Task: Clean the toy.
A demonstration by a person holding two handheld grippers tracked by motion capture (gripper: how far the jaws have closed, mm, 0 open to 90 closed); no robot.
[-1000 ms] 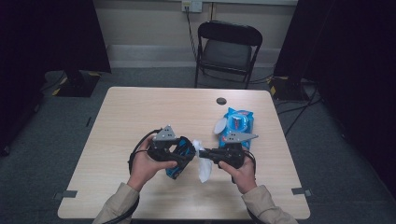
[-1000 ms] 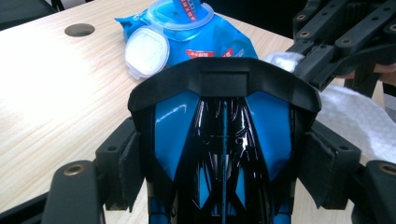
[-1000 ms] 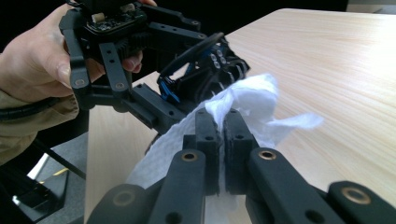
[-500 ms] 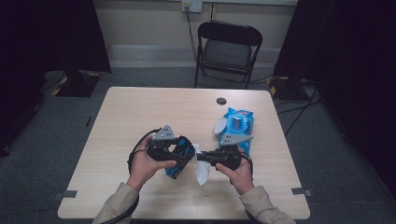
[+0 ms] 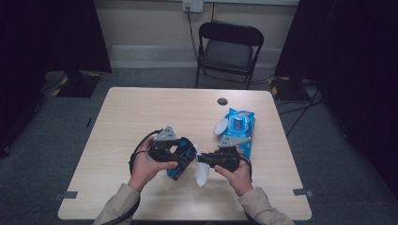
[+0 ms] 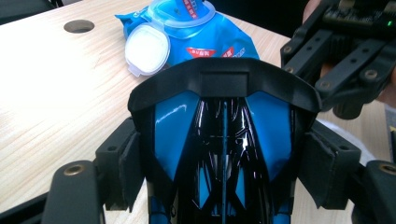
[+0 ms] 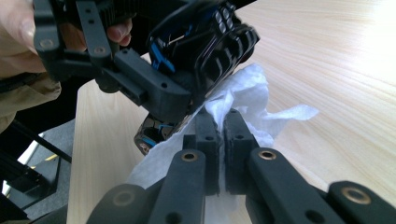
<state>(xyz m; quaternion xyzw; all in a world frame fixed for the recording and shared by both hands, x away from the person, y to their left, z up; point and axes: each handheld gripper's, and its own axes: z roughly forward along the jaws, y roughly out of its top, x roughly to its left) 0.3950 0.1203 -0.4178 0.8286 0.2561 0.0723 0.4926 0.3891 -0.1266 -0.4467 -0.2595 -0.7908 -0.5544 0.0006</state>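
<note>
- The person is wiping a blue and black toy car (image 5: pixel 180 154) with a white wipe (image 5: pixel 202 172), above the near part of the table (image 5: pixel 141 117).
- The left gripper (image 5: pixel 180 152) is clamping the car by its 2 sides; in the left gripper view the pads (image 6: pixel 125 168) are pressing on the blue body (image 6: pixel 224 140), so the jaws are standing fairly wide around it.
- The right gripper (image 5: pixel 201 158) is pinching the wipe (image 7: pixel 252 100) with its jaws almost fully closed, and the cloth is bunching against the underside of the car (image 7: pixel 205 42).
- To do this step well, I think the left grip should be staying firm, so the car is not turning while the wipe is rubbing it.
- The right hand should be making short strokes with light pressure, because a thin wipe can slip out of a narrow pinch or tear on the ribs.
- The wipes pack (image 5: pixel 238 129), with its lid open, is lying on the table just behind the right hand, near enough for taking 1 more sheet.
</note>
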